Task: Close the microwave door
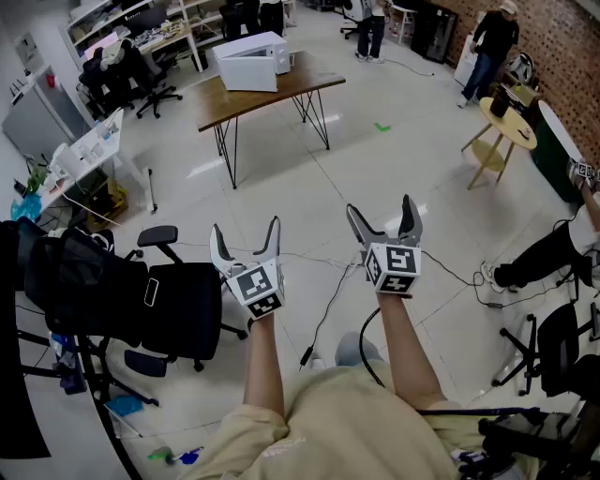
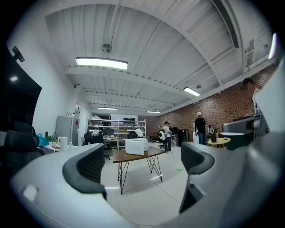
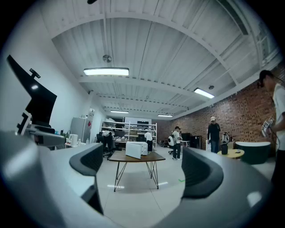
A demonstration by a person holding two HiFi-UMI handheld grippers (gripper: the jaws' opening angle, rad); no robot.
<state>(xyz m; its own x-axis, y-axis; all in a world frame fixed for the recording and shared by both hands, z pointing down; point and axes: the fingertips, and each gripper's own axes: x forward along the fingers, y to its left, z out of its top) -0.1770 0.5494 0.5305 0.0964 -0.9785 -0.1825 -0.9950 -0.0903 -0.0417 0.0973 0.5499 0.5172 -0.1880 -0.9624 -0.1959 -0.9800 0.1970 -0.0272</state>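
You had two grippers up, left gripper (image 1: 246,231) and right gripper (image 1: 380,208), side by side and level with each other. Both sets of jaws were spread wide and released, with nothing between either pair. One white microwave (image 1: 251,62) sat well ahead of both grippers, far beyond the fingertips, on the one wooden table (image 1: 234,105). Its door looked swung open toward you. In the left gripper view the microwave (image 2: 136,146) showed in the gap between the two jaws, and it did the same in the right gripper view (image 3: 136,149). One green floor mark (image 1: 382,127) lay ahead and right of the right jaws. One black office chair (image 1: 178,302) stood just left of the left jaws. One round yellow side table (image 1: 511,128) was far off to the right. Two people (image 1: 370,23) (image 1: 493,42) stood beyond the table.
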